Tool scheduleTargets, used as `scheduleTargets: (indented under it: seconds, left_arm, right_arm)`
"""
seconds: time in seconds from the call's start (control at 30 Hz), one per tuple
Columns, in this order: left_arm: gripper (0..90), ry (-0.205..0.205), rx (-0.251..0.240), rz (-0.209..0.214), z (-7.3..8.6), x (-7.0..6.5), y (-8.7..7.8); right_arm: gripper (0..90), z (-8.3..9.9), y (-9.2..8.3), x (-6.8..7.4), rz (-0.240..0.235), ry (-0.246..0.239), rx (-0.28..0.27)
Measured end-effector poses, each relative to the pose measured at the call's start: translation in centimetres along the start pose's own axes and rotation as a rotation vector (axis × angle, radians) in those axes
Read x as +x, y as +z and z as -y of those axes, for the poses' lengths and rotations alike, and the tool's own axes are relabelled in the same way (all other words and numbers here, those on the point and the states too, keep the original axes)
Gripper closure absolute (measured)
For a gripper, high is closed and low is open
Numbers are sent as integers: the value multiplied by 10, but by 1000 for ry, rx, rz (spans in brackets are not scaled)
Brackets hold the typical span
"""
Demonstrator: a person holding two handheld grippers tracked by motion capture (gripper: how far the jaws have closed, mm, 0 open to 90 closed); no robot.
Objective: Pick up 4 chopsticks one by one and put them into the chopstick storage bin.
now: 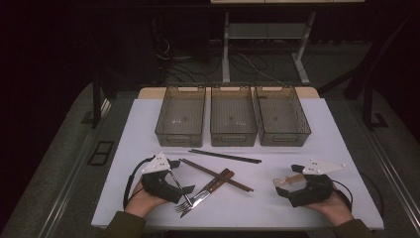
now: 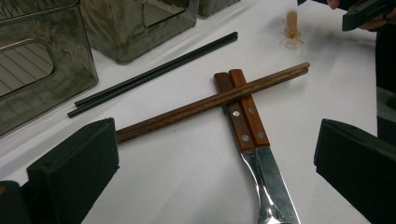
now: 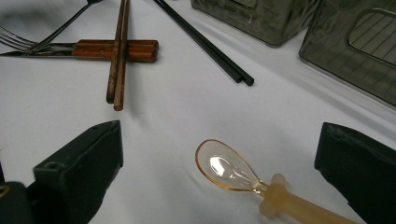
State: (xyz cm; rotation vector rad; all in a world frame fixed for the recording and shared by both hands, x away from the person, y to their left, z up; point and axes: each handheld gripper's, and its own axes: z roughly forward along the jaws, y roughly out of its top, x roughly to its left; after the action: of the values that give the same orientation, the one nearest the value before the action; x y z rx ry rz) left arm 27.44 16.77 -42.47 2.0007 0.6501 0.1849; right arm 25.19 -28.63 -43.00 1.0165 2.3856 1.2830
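Jaws spread on both: left gripper (image 2: 215,158) frames wood-handled steel cutlery (image 2: 247,122); right gripper (image 3: 219,163) frames a translucent amber spoon (image 3: 229,166).

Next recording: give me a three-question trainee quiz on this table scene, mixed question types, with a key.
1. How many smoky translucent plastic bins stand along the table's far side?
2. True or false: the brown wooden chopsticks lie across the wood-handled knife and fork.
3. Between the open right gripper jaws lies: A) black chopsticks; B) an amber translucent plastic spoon; C) a fork.

Key: 1. Three. 2. True. 3. B; the left gripper is open too.
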Motion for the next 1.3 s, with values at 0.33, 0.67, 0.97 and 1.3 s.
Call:
scheduleTargets:
  seconds: [0.33, 0.67, 0.97, 1.3]
  left_arm:
    - [0, 0, -2, 2, 0, 0, 0]
    - [0, 17, -2, 12, 1, 0, 0]
    - [0, 14, -9, 18, 0, 0, 0]
    - [0, 20, -7, 27, 0, -1, 1]
  right_arm:
    - [12, -3, -1, -3, 0, -19, 9]
    - [12, -12, 1, -5, -12, -26, 36]
    - [13, -17, 6, -3, -24, -47, 60]
    - [13, -23, 9, -3, -48, -45, 66]
